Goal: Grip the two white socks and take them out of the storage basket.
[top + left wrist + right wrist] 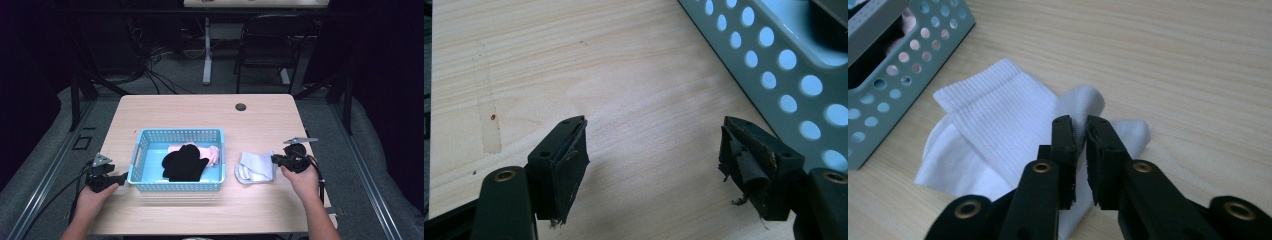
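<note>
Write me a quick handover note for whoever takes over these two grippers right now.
Right gripper: jaws nearly shut, with a fold of the white socks between them; the socks lie on the table just right of the blue basket.
Left gripper: open, holding nothing, resting on the table at the basket's left side.
Done: black socks and a pink piece already lie in the basket.
Left: probably lift the white socks into the basket; check the grip first, since only a small fold is caught.
</note>
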{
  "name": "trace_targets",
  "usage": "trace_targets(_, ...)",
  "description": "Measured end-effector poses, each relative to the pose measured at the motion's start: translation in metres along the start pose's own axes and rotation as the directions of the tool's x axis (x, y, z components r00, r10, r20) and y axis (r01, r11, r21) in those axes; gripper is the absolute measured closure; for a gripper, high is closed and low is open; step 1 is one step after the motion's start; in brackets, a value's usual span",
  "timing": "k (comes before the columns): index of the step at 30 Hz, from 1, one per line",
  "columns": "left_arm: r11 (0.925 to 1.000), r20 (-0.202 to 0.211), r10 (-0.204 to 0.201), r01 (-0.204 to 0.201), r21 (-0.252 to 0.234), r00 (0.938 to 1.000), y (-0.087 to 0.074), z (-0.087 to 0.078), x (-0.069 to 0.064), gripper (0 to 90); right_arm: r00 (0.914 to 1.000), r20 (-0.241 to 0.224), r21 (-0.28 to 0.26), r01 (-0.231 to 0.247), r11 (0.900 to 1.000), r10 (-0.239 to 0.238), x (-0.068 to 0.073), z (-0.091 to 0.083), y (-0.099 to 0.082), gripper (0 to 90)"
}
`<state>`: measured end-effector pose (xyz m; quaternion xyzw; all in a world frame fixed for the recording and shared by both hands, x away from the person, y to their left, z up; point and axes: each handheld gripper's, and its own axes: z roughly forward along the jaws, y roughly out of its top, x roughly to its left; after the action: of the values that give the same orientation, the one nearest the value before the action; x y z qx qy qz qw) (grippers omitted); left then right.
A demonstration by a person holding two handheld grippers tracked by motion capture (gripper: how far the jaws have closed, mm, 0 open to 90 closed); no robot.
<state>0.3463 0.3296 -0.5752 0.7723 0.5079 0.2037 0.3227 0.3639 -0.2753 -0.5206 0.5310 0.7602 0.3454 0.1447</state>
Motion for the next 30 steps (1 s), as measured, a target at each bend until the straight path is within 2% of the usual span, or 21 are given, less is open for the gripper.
trace_targets(4,1.0,0.0,0.0,0.0,0.0,1.0,0.0,0.0,0.0,27.3,0.9994,-0.011,-0.044,-0.032,0.9985,0.032,-0.002,-0.003,-0.005,75.4)
trace_targets(5,1.0,0.0,-0.001,0.001,0.001,1.0,0.0,0.0,0.0,27.3,0.9992,-0.001,-0.059,-0.04,0.9975,0.04,-0.001,-0.005,-0.007,73.5)
trace_targets(12,1.0,0.0,-0.003,0.003,-0.006,1.0,0.0,0.0,0.0,27.3,0.9993,-0.017,-0.077,-0.034,0.9965,0.032,0.008,-0.012,-0.007,67.7)
trace_targets(17,1.0,0.001,-0.003,0.003,-0.007,1.0,0.0,0.0,0.0,27.3,0.9991,-0.039,-0.076,0.013,0.9971,-0.016,0.023,-0.013,-0.006,64.0)
trace_targets(20,1.0,0.002,-0.002,0.003,-0.008,1.0,0.0,-0.001,0.0,27.3,0.9972,-0.056,-0.082,0.045,0.9956,-0.05,0.037,-0.013,-0.003,60.5)
trace_targets(22,1.0,0.002,-0.004,0.004,-0.008,1.0,0.0,-0.001,0.0,27.3,0.9964,-0.057,-0.082,0.058,0.995,-0.063,0.041,-0.012,-0.003,59.5)
trace_targets(23,1.0,0.002,-0.003,0.003,-0.009,1.0,0.0,-0.001,0.0,27.3,0.9943,-0.066,-0.083,0.078,0.9935,-0.084,0.048,-0.009,-0.003,58.1)
trace_targets(25,0.9999,0.002,-0.004,0.004,-0.01,1.0,0.0,-0.001,0.0,27.3,0.9931,-0.065,-0.081,0.092,0.9925,-0.097,0.05,-0.009,-0.003,57.7)
trace_targets(26,0.9999,0.002,-0.003,0.003,-0.01,1.0,0.0,-0.001,0.0,27.3,0.9901,-0.066,-0.082,0.118,0.9896,-0.124,0.058,-0.006,-0.005,56.9)
trace_targets(30,0.9999,0.002,-0.003,0.003,-0.011,1.0,0.0,-0.001,0.0,27.3,0.9848,-0.07,-0.085,0.153,0.9846,-0.159,0.066,-0.003,-0.006,55.8)
